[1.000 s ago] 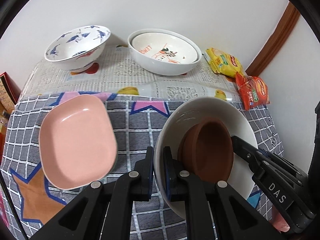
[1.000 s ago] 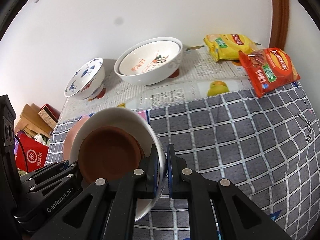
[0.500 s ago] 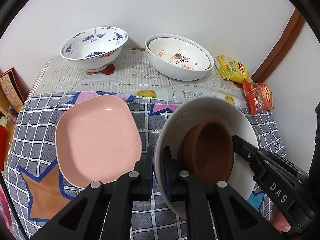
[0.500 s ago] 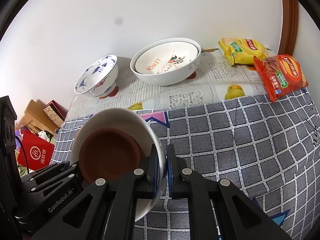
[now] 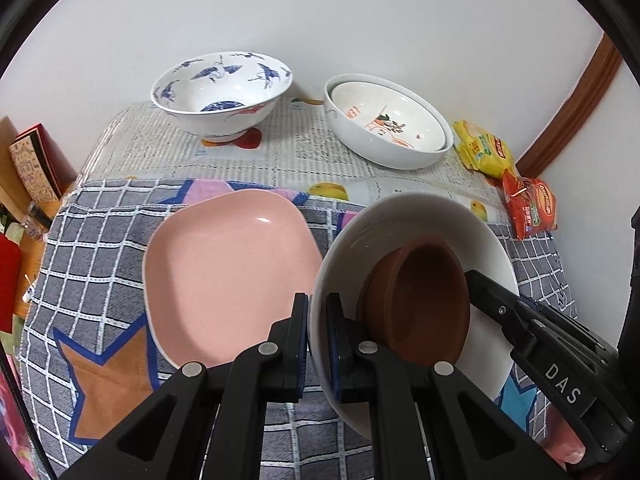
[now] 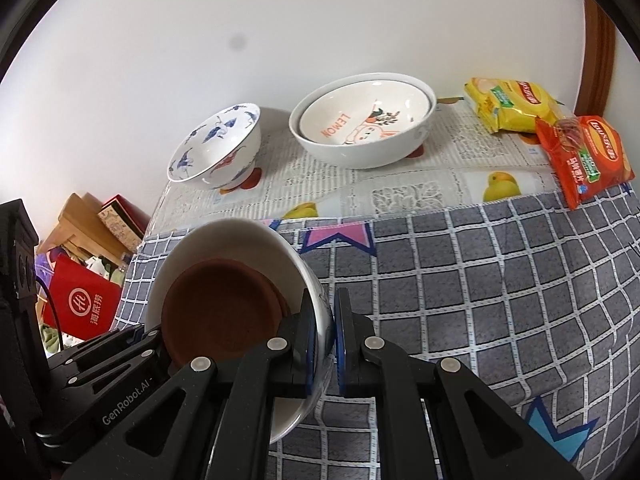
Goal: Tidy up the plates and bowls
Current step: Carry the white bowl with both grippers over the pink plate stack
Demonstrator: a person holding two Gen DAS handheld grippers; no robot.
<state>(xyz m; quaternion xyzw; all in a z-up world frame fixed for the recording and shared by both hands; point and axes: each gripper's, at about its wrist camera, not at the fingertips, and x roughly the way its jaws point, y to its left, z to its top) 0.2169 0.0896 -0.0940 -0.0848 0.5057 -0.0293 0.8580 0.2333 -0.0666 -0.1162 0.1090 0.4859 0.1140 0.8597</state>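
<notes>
Both grippers hold one white bowl by opposite rims, lifted above the table. A brown bowl sits inside it. My left gripper is shut on its left rim. My right gripper is shut on its right rim; the white bowl and brown bowl show in the right wrist view too. A pink square plate lies on the checked cloth to the left. A blue-patterned bowl and two nested white bowls stand at the back.
Yellow and red snack packets lie at the back right by the wall. Newspaper covers the table's rear. Boxes and a red bag stand beyond the table's left edge.
Both grippers with the white bowl have moved left and back from the table; the pink plate and rear bowls now sit further right in the left wrist view. The grips are unchanged.
</notes>
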